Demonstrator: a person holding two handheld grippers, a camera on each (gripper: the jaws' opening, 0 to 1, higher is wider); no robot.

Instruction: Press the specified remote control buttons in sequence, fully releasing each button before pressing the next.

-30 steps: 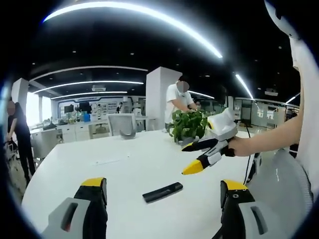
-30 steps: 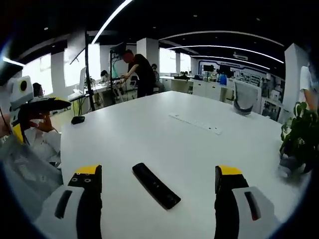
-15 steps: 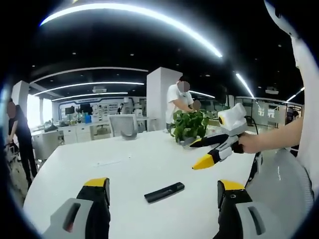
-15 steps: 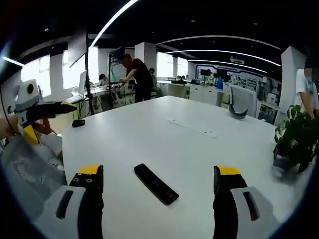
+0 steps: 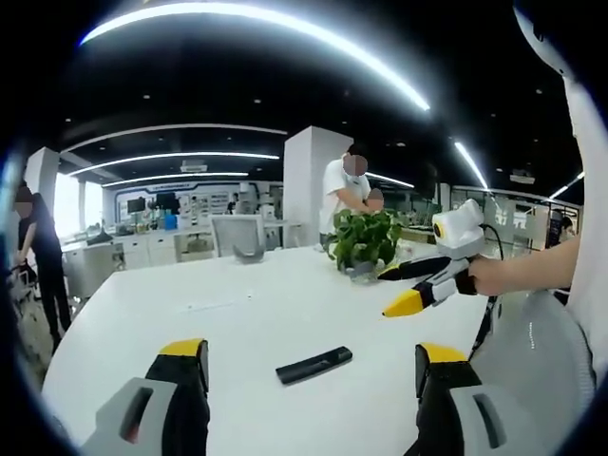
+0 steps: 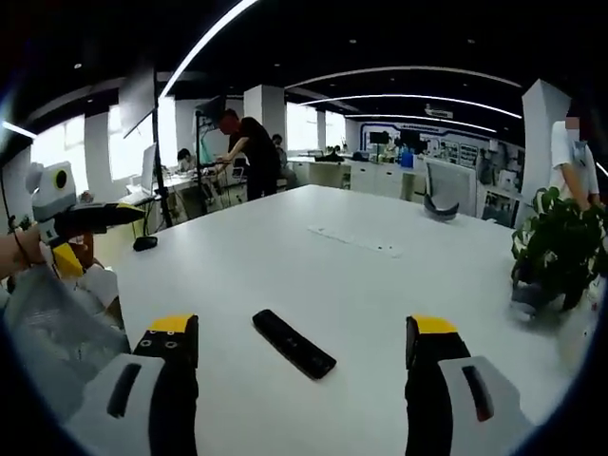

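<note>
A black remote control (image 5: 314,364) lies flat on the white table (image 5: 237,323), a short way ahead of my left gripper (image 5: 313,366), whose jaws stand wide apart with nothing between them. In the right gripper view the same remote (image 6: 293,344) lies on the table (image 6: 313,275) just beyond my right gripper (image 6: 302,351), also open and empty. The right gripper (image 5: 413,290) also comes in from the right of the left gripper view, hovering above the table. The left gripper (image 6: 71,233) appears at the left of the right gripper view, held off the table's edge.
A potted green plant (image 5: 363,239) stands at the table's far side, also seen as the plant (image 6: 560,249). A flat white strip (image 6: 353,241) lies mid-table. A grey chair (image 5: 235,235) and people stand beyond the table; a black mouse-like object (image 6: 144,243) sits near one edge.
The right gripper has drifted rightward and slightly up in the left gripper view, away from the remote. Both cameras shifted a little; the remote lies where it was.
</note>
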